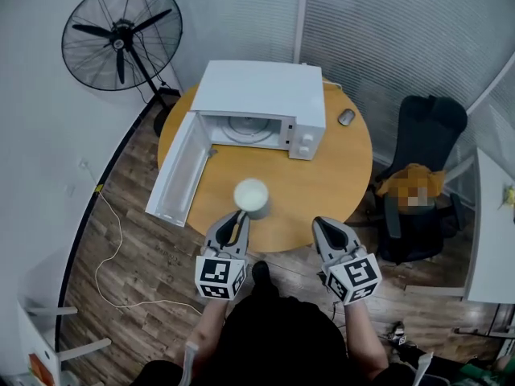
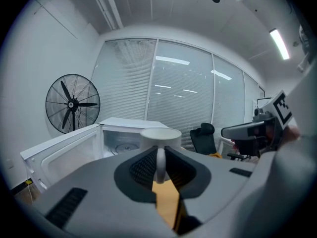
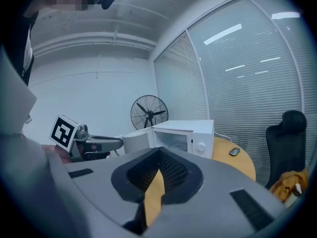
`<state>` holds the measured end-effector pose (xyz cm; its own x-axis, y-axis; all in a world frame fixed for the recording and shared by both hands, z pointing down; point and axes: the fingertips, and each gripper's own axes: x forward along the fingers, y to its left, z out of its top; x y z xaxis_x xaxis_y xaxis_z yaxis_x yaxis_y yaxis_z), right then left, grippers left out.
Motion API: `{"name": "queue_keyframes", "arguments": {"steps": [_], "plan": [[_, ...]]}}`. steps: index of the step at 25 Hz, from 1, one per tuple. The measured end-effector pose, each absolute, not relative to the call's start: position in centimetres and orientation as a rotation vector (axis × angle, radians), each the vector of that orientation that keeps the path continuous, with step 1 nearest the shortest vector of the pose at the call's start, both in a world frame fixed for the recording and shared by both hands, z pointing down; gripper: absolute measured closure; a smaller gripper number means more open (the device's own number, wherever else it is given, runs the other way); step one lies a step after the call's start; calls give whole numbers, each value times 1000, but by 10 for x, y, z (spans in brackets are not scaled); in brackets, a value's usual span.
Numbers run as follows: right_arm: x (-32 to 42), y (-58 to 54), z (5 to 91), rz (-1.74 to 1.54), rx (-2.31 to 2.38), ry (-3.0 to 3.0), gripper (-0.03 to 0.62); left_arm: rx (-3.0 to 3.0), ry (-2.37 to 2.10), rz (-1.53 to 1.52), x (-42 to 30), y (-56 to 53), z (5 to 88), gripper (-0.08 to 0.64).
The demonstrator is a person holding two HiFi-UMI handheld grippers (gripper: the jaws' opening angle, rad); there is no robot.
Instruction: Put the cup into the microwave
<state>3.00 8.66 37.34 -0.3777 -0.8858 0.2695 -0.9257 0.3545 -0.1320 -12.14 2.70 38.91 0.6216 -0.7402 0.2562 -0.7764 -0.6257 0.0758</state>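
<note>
While the round wooden table (image 1: 338, 183) sits by slatted blinds (image 1: 402, 30), a floor fan (image 1: 121, 34) well beyond the left tongs (image 1: 236, 219), the white microwave (image 1: 261, 95) stands ahead of both tongs, its door (image 1: 179, 171) swung wide and only a glass turntable (image 1: 248, 129) inside. The white cup (image 1: 251, 195) is on the table between, handle pinched by the left tongs. The right tongs (image 1: 328, 225) are pressed together, empty. A black office chair (image 1: 422, 135) stands off right.
</note>
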Motion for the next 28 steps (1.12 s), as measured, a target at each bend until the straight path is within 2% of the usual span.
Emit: {"name": "queue_keyframes", "arguments": {"steps": [17, 28], "plan": [[8, 40, 396, 483, 1656, -2400, 583, 2643, -1190, 348, -133, -33, 421, 518], [7, -12, 408, 480, 1473, -2476, 583, 2562, -1305, 378, -129, -69, 441, 518]]}}
